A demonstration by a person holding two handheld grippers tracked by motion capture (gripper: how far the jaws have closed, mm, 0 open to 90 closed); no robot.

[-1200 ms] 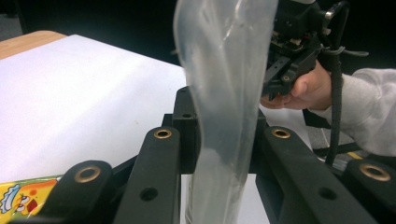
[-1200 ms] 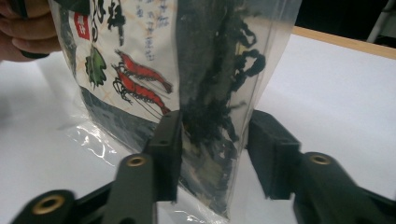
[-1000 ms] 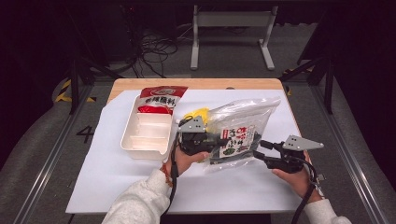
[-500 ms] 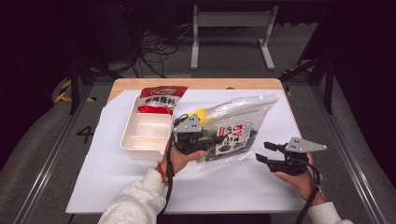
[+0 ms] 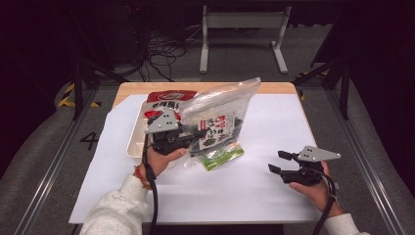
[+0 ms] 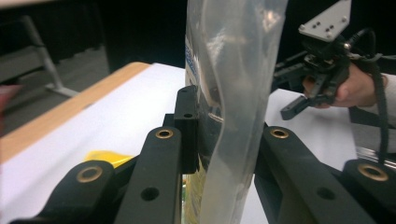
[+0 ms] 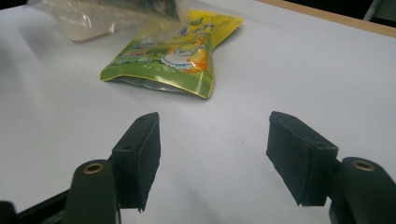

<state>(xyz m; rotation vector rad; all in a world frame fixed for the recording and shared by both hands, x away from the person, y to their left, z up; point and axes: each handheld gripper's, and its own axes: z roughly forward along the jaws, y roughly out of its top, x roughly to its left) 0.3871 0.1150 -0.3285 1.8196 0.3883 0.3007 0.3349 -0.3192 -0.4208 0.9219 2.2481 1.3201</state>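
Beyond the spread-jawed right gripper (image 7: pixel 212 158), a green-yellow pouch (image 7: pixel 175 56); left gripper (image 6: pixel 219 154) pinching clear bag (image 6: pixel 233 70).

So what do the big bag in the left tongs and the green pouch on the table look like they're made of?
Clear bag: thin glossy plastic film, probably; see-through, wrinkled. Green pouch: printed plastic or foil laminate, seemingly; shiny with crimped edges.

— Status of the clear bag (image 5: pixel 222 120)?

— Transparent plastic zip bag with a printed packet inside. I hold it clamped at its lower left edge in my left claw (image 5: pixel 193 139), tilted, mouth end up and away from me, its lower end raised off the tabletop (image 5: pixel 274 186).

— And the pouch?

— The green-and-yellow pouch (image 5: pixel 221 155) lies flat on the tabletop, just under the bag's lower edge.
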